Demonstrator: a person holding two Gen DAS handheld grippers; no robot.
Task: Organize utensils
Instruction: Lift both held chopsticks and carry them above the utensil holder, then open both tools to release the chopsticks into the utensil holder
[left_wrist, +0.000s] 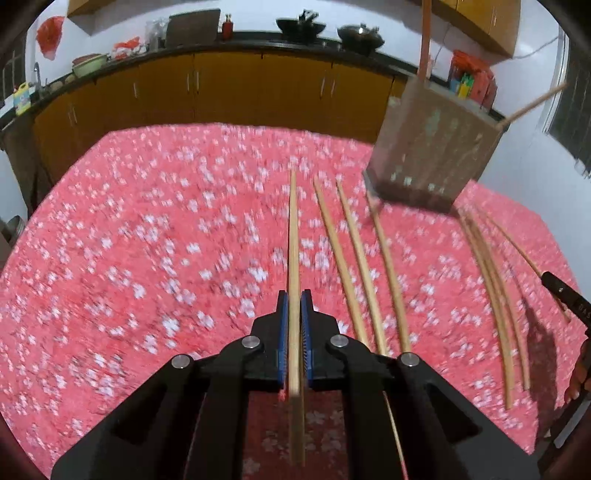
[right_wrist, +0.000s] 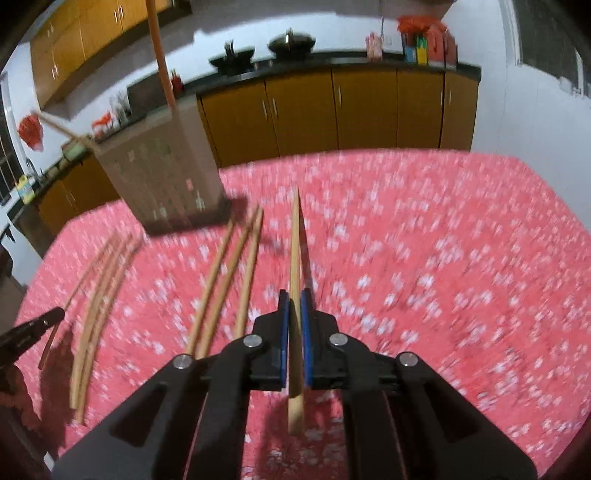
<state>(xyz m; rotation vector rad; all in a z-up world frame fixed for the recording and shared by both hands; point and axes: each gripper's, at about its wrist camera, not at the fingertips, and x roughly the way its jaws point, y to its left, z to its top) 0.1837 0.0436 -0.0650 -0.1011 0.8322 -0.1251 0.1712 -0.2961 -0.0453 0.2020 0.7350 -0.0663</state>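
Slippage looks like the main worry: each gripper pinches only one thin, smooth stick far back along its length, so a quick swing could let it pivot or slide out. The left gripper (left_wrist: 294, 295) is clenched on a pale wooden chopstick (left_wrist: 293, 236) between its blue pads, and the right gripper (right_wrist: 294, 295) is clamped on another pale wooden chopstick (right_wrist: 294, 243) the same way. Both long tips stick well forward and could, I'd guess, knock the tall grey perforated utensil holder (left_wrist: 436, 147), which sits at the far side of the pink floral tablecloth (left_wrist: 147, 240), or miss its mouth. That holder has an orange handle and at least one light stick leaning out of it; what else is inside I cannot tell. Six more loose wooden chopsticks (left_wrist: 354, 258) lie on the cloth, near the holder.
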